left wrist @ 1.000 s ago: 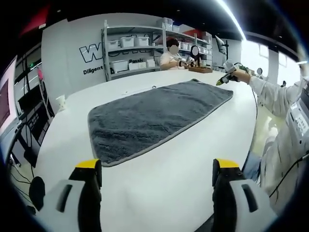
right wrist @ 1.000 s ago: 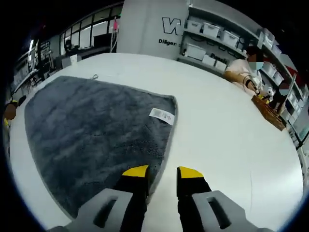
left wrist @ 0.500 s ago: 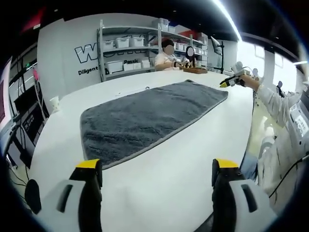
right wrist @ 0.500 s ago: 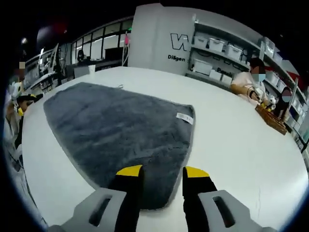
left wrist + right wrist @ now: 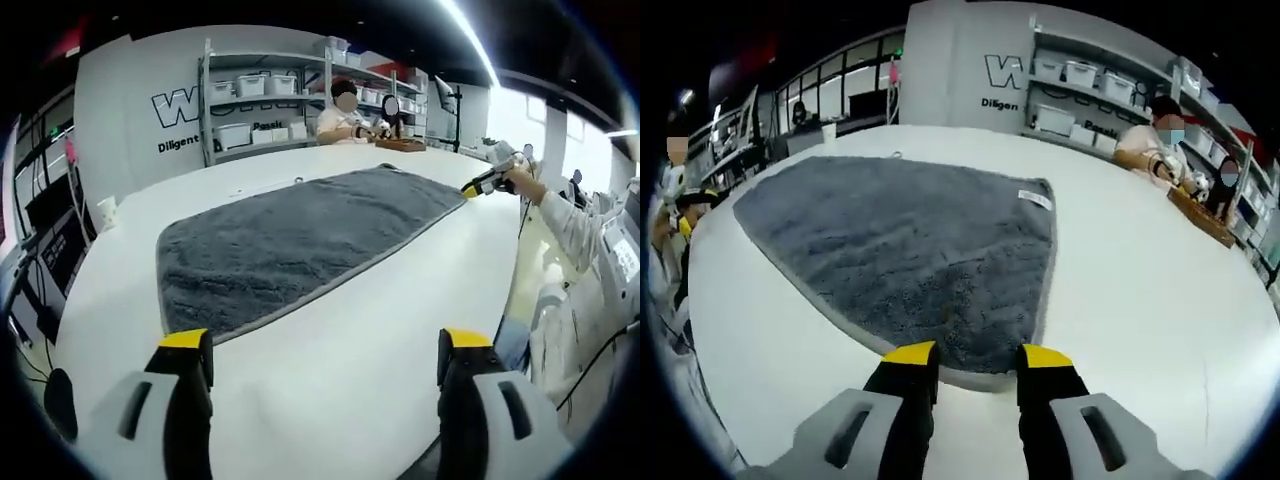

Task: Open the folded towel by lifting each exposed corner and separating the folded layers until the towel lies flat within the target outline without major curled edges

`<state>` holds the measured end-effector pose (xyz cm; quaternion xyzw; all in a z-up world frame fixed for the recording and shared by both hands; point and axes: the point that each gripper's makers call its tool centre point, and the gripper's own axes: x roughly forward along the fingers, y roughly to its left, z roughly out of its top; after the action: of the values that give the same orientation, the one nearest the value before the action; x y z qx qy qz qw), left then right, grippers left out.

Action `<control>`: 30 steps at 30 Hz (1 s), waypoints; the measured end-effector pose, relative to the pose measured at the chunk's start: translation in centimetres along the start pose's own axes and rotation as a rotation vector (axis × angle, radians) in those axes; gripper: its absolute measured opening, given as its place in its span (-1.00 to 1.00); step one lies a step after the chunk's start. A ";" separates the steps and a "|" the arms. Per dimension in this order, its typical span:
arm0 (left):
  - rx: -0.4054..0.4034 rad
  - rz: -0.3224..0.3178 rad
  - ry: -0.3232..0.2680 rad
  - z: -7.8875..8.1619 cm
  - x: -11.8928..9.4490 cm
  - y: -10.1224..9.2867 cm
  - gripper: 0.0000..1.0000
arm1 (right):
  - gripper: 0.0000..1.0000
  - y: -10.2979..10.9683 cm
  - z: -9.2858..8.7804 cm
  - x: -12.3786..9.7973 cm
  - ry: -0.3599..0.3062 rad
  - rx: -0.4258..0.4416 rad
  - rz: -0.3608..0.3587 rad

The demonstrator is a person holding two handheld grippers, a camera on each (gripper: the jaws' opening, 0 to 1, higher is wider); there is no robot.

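Left gripper view: the grey towel [image 5: 300,240] lies spread open and flat on the white table [image 5: 330,370], its long axis running away from the camera toward the shelving [image 5: 265,100] at the back wall. The left gripper [image 5: 320,350] hangs at the near end of the table with its yellow-tipped jaws set wide apart and nothing between them. The towel's near edge lies well ahead of the fingertips [image 5: 185,340], apart from them, with bare table between. At the far right of this view a person's sleeve [image 5: 565,215] reaches toward the towel's far corner, holding the right gripper [image 5: 482,183]. A seated person [image 5: 345,115] is at the far end of the table.

Right gripper view: the towel [image 5: 910,250] lies flat, a white label [image 5: 1035,199] on its far right corner. The right gripper [image 5: 975,355] has its jaws slightly parted, holding nothing. The towel's near hem sits just beyond and between the fingertips [image 5: 908,353]; whether it touches them cannot be told. The table [image 5: 1140,320] extends bare to the right.
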<state>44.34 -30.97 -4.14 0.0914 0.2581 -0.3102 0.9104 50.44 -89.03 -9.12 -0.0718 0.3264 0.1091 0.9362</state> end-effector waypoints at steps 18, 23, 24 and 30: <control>-0.030 0.015 0.001 -0.8 -0.8 0.1 0.81 | -0.45 0.0 -0.2 -0.2 -0.010 0.035 0.015; -0.050 0.023 -0.011 -0.8 -1.3 0.5 0.81 | -0.13 -0.3 -0.1 -0.5 -0.010 0.029 0.001; -0.056 0.028 -0.016 -0.7 -1.4 0.6 0.82 | -0.06 -0.3 0.0 -0.6 -0.011 0.029 -0.002; -0.096 0.070 -0.047 -0.4 -2.2 1.6 0.84 | 0.15 0.7 2.0 -3.1 -0.087 0.020 -0.007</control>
<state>43.67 -28.46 -3.33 0.0493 0.2477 -0.2675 0.9299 49.08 -88.42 -5.69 -0.0588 0.2860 0.1055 0.9506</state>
